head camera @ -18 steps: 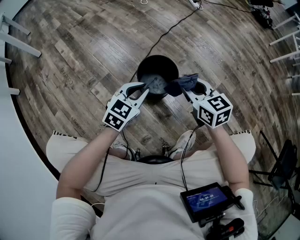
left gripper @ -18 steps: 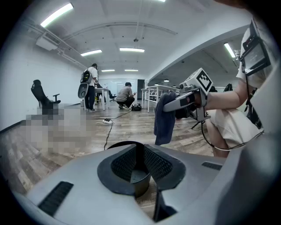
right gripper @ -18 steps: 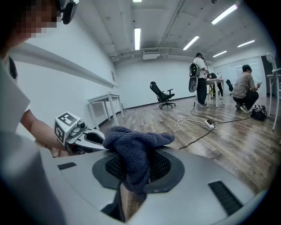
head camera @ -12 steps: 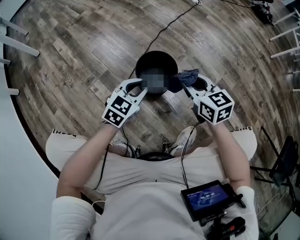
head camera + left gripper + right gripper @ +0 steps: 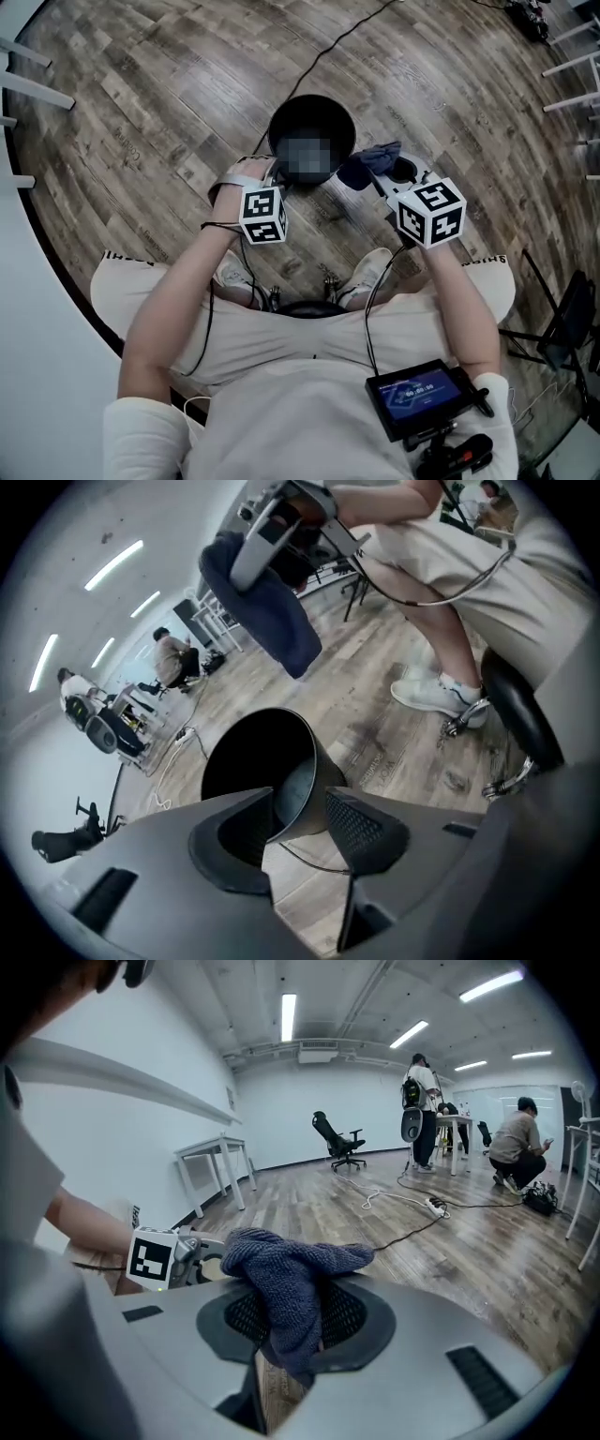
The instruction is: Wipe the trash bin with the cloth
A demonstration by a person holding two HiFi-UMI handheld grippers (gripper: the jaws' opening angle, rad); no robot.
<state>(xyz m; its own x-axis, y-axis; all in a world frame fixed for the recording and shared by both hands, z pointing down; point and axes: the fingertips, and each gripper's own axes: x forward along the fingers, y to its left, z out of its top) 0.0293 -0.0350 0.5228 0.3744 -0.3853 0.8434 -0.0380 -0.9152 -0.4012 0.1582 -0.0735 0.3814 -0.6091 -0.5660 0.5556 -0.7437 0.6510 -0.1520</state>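
A black round trash bin (image 5: 314,114) stands on the wood floor in front of my knees. My left gripper (image 5: 271,176) points steeply down at its near rim. In the left gripper view the bin (image 5: 248,761) has its wall between the two pads, and the left gripper (image 5: 300,819) is shut on it. My right gripper (image 5: 380,174) is just right of the bin, shut on a dark blue cloth (image 5: 367,165). The cloth (image 5: 291,1283) bunches over the right gripper (image 5: 286,1324) and hangs down between its jaws. It also hangs in the left gripper view (image 5: 272,621).
A black cable (image 5: 330,54) runs across the floor behind the bin. White table legs (image 5: 28,89) stand at the left, a folding chair (image 5: 565,323) at the right. A small monitor (image 5: 417,394) is at my waist. People and an office chair (image 5: 339,1143) are far behind.
My left gripper has rolled over so that its marker cube faces up, and has closed in on the bin's near rim. The right gripper with the cloth has barely moved.
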